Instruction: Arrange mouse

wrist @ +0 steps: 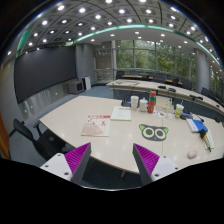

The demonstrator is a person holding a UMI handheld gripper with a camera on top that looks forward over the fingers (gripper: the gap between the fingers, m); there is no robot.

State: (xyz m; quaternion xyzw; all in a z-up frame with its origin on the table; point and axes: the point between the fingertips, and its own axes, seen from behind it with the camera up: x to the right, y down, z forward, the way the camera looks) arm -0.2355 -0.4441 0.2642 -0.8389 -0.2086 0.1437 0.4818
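Observation:
A small white mouse [192, 154] lies on the big pale table [110, 135], near its front edge, to the right of my right finger. Beyond it is a mouse mat [153, 131] with a green ring pattern. My gripper [111, 160] is held high above the table's near edge, well back from both. Its two fingers [77, 158] with magenta pads stand wide apart and hold nothing.
On the table are a pink-and-white booklet [97, 124], a white paper [121, 113], cups and a red bottle [152, 102], and blue items [197, 124] at the right. Black chairs [30, 135] stand at the left. More tables and windows lie beyond.

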